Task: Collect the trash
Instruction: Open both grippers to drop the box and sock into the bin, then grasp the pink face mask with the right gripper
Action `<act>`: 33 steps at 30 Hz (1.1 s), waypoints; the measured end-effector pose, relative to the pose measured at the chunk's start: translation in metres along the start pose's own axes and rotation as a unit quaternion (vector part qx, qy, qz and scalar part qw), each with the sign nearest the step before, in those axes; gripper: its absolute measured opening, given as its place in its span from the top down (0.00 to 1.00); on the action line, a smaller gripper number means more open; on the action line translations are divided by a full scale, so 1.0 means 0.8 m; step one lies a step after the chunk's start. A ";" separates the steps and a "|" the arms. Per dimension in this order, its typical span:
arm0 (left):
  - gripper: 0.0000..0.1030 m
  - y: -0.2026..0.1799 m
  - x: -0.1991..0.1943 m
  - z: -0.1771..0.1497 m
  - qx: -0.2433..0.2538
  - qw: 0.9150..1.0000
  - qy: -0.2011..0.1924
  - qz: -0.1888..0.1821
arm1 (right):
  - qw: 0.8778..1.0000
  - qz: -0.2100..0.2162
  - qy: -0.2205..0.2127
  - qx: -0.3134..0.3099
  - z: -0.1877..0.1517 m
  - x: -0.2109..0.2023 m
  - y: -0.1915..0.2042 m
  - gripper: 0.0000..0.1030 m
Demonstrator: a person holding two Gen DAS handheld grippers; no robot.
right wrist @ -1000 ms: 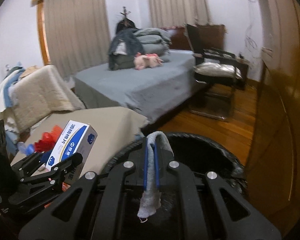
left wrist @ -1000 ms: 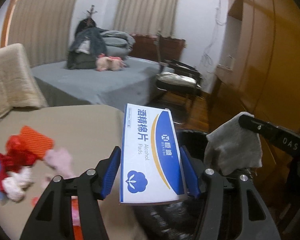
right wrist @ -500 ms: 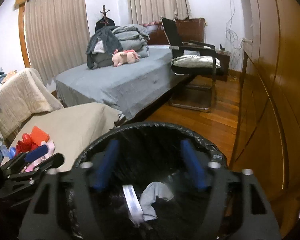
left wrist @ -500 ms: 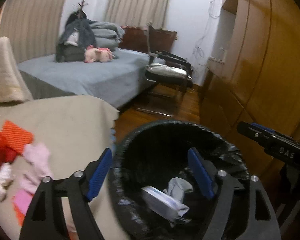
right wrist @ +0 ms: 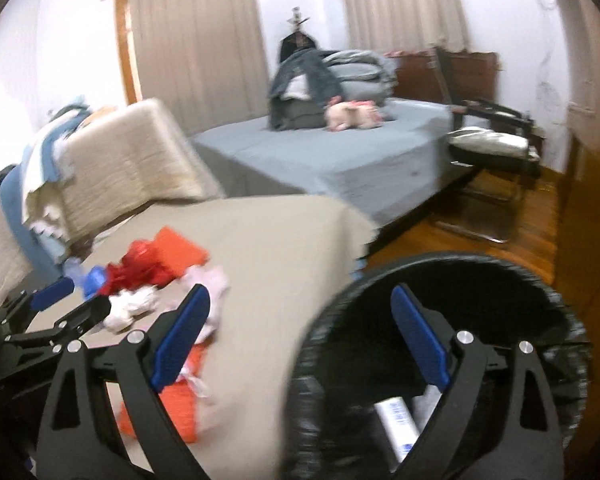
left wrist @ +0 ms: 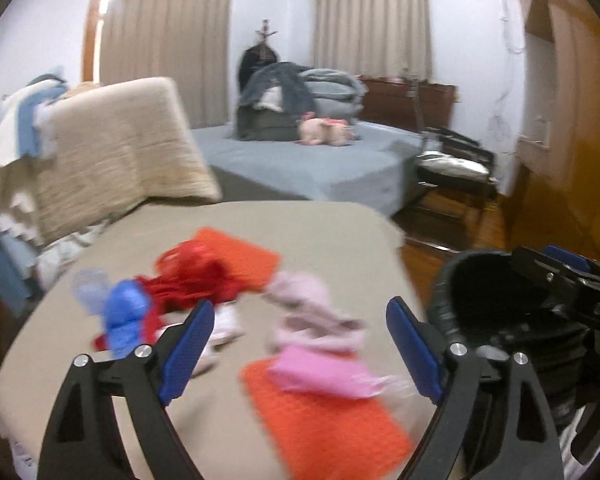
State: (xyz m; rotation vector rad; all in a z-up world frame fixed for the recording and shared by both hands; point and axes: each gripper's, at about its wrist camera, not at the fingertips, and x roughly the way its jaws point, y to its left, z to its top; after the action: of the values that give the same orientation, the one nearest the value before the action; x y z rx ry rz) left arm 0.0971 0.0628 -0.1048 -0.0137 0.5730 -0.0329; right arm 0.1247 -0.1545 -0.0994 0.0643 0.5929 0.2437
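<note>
Both drops look done, so we're back for more. Our left gripper and right gripper have just been opening, wide and empty. The blue-and-white carton sits in the black-lined round bin. Next: the crumpled pink tissue on the beige worktop.

Each tool is black-framed with silver screws and blue ribbed pads.
</note>
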 end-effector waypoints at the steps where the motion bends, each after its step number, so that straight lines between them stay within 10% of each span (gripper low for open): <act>1: 0.16 0.007 0.000 -0.002 -0.002 1.000 0.002 0.006 | 1.000 0.006 0.003 -0.004 -0.002 0.005 0.008 0.13; 14: 0.17 0.065 0.012 -0.044 -0.039 0.998 0.028 0.044 | 0.996 0.051 0.059 -0.042 -0.049 0.065 0.092 0.24; 33: 0.18 0.099 0.016 -0.058 -0.057 0.996 0.039 0.053 | 0.981 0.113 0.125 -0.097 -0.079 0.109 0.141 0.79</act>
State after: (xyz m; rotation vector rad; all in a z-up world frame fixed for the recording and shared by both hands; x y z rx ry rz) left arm 0.0849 0.1412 -0.1522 -0.0940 0.6532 0.1036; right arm 0.1355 -0.0246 -0.1842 -0.0887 0.8096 0.5350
